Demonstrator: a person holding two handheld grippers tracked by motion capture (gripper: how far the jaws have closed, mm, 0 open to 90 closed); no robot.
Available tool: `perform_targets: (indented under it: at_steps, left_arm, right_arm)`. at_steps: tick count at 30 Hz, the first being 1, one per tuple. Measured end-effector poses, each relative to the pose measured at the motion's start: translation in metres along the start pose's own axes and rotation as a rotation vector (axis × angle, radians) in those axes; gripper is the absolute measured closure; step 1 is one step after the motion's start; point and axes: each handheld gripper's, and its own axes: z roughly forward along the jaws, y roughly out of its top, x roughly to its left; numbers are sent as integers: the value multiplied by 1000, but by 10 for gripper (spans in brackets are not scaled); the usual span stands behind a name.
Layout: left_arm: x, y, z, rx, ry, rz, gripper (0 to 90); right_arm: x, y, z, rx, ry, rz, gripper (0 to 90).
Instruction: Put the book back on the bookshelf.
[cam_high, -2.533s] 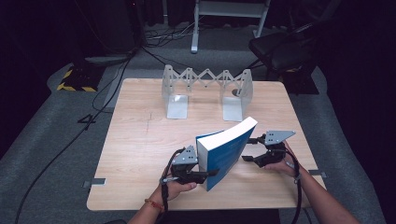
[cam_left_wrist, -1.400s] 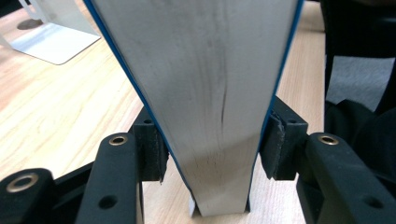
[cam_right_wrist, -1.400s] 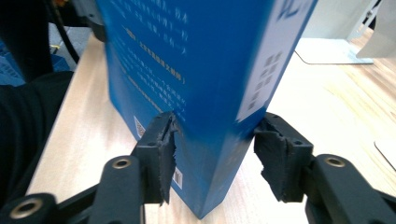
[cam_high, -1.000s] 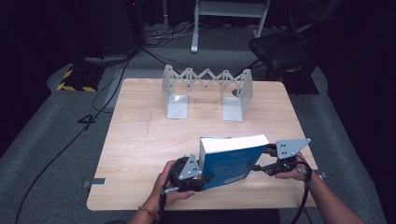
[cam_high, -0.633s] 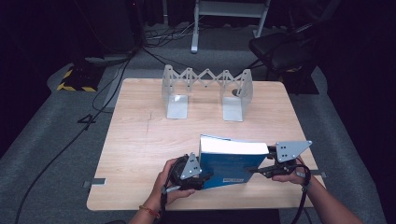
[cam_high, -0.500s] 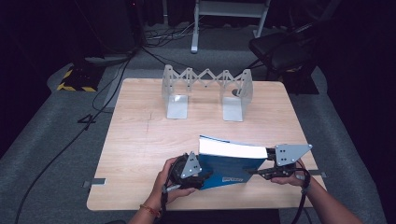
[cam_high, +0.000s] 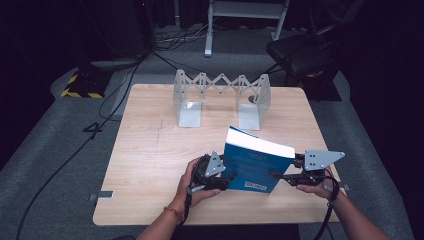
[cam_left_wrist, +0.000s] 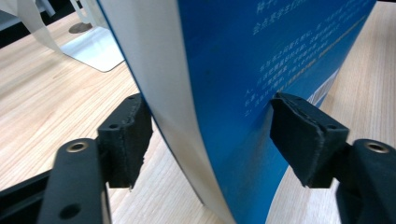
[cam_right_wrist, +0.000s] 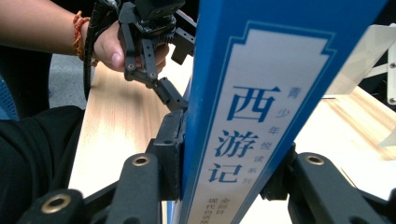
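Left gripper (cam_high: 226, 178): jaws just been opening, pads off blue book (cam_high: 256, 167), book between them. Right gripper (cam_high: 280, 175): clamped on book spine, sole hold. Risk: book, tilted on table (cam_high: 150, 150), pivots or topples toward left gripper; one-sided grip cause.

Looks like a recording studio or lab bench set up for data capture. Single pale wooden table (cam_high: 150, 150) on grey carpet (cam_high: 55, 165), ringed by blackness. Loose black cables (cam_high: 90, 135) trailing over the floor, yellow-and-black hazard tape (cam_high: 75, 86) on a base at the left, a white stand's legs (cam_high: 210, 30) and a dark chair (cam_high: 300, 52) behind. No household furnishings, just rig hardware.
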Motion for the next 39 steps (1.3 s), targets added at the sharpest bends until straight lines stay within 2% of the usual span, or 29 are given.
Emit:
perform_targets:
  at_steps: [3,7,11,14,16,17,19,20,22,26,28,30,32,33,36,39]
  left_arm:
    - [0,0,-2,7,8,12,298]
    - [1,-3,-4,4,10,-9,318]
    - [1,-4,-5,17,16,-7,325]
    - [5,-8,-11,56,26,4,320]
    - [12,-14,-19,96,27,-11,301]
    - [12,-14,-19,96,27,-11,286]
    - [22,-25,-28,156,25,-41,274]
    - [28,-33,-33,195,47,-39,267]
    - [43,-50,-42,254,64,-74,258]
    - [70,-76,-57,294,93,-152,215]
    - [83,-85,-65,260,58,-246,189]
    - [88,-90,-71,249,64,-239,181]
    - [92,-94,-74,247,62,-265,178]
    - [93,-95,-75,262,61,-276,177]
    - [95,-103,-75,304,76,-270,173]
    - [94,-106,-76,303,80,-264,171]
  right_arm:
    - [-1,0,0,-2,7,4,588]
    - [0,1,2,-13,-5,14,580]
    - [0,8,5,-33,-20,31,573]
    - [0,13,10,-52,-25,43,573]
    - [0,17,12,-59,-24,44,583]
    - [0,17,12,-59,-24,44,583]
    - [0,20,13,-51,-29,55,593]
    - [0,21,14,-44,-34,68,598]
    - [1,27,18,-28,-55,98,602]
    - [1,38,27,2,-77,100,607]
    - [-2,40,30,15,-82,106,609]
    - [-5,41,30,21,-82,119,609]
    - [-10,41,31,16,-68,131,611]
    - [-12,42,32,20,-69,132,611]
    - [-16,45,34,32,-71,140,611]
    - [-18,50,36,25,-75,133,613]
